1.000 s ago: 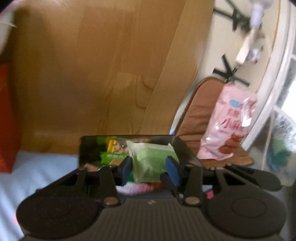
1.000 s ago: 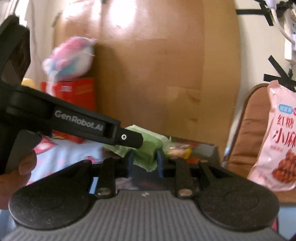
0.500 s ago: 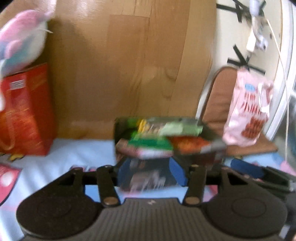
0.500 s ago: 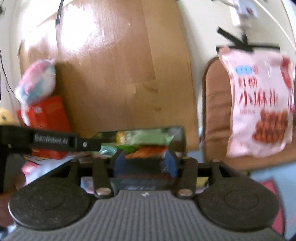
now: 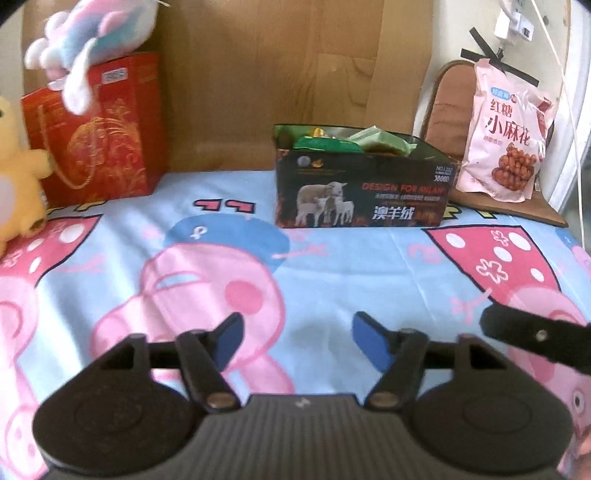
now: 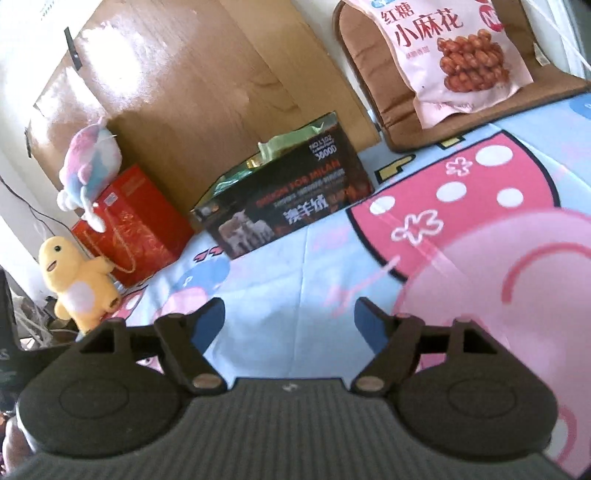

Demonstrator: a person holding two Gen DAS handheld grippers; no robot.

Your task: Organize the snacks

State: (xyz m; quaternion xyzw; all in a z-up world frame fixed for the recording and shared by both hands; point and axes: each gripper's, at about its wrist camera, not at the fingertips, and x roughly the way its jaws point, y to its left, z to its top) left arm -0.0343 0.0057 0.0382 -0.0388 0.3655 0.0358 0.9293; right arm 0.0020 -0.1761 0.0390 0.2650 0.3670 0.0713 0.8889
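A black box [image 5: 362, 188] printed with sheep stands on the cartoon bedsheet at the back, filled with several snack packets, a pale green packet [image 5: 384, 138] on top. The same black box [image 6: 284, 206] appears tilted in the right wrist view, the green packet [image 6: 288, 142] poking out. My left gripper [image 5: 297, 341] hovers over the sheet well in front of the box, jaws opening, nothing between them. My right gripper [image 6: 290, 325] is likewise back from the box, jaws opening and empty. One black finger of the right gripper [image 5: 535, 338] shows at the right edge of the left wrist view.
A pink snack bag [image 5: 506, 136] leans on a brown cushion [image 5: 447, 110] right of the box. A red gift bag [image 5: 96, 129] with a pastel plush [image 5: 92, 33] on it and a yellow plush [image 5: 16, 177] stand at the left. A wooden board [image 5: 288, 74] backs everything.
Both grippers let go of the pale green packet, which now lies in the box, opened, and drew back from the box over the sheet. The right wrist view has rolled.
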